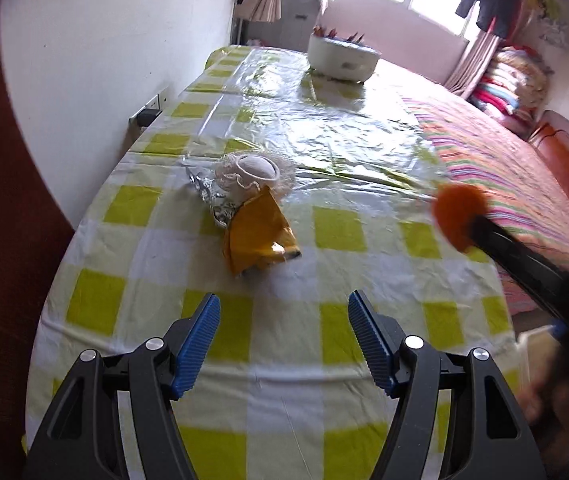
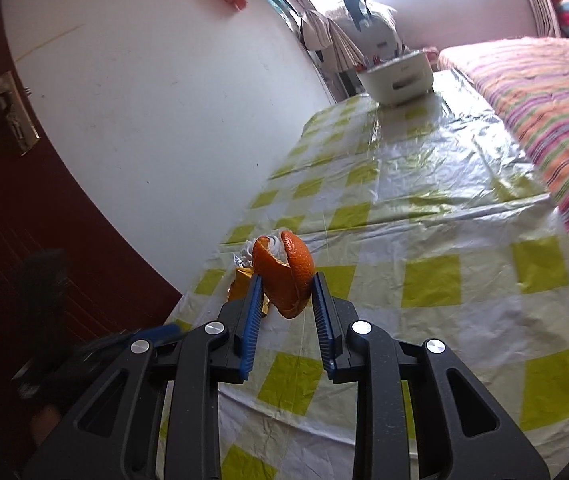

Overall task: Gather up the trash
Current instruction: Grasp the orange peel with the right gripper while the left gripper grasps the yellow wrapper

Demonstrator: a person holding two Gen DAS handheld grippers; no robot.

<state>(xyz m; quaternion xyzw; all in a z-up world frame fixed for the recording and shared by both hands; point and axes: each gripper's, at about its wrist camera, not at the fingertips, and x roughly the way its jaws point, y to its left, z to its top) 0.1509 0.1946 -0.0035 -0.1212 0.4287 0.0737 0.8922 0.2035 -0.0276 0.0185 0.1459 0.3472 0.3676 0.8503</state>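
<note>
My right gripper (image 2: pixel 287 283) is shut on a curled orange peel (image 2: pixel 286 274) and holds it above the checked tablecloth (image 2: pixel 424 240). In the left wrist view the same orange peel (image 1: pixel 458 216) shows at the right, on the tip of the right gripper's dark fingers (image 1: pixel 524 264). My left gripper (image 1: pixel 284 312) is open and empty, low over the cloth. Ahead of it lies a heap of trash: a crumpled yellow wrapper (image 1: pixel 256 236), a white foam net with a white lump (image 1: pixel 254 172) and a bit of silver foil (image 1: pixel 208 190). The yellow wrapper (image 2: pixel 244 276) peeks out behind the right fingers.
A white basin (image 1: pixel 342 56) with colourful items stands at the table's far end. The white wall (image 1: pixel 104 60) with a socket (image 1: pixel 150 110) runs along the left. A striped bed (image 1: pixel 504 168) borders the table on the right. A dark red door (image 2: pixel 24 220) is at the left.
</note>
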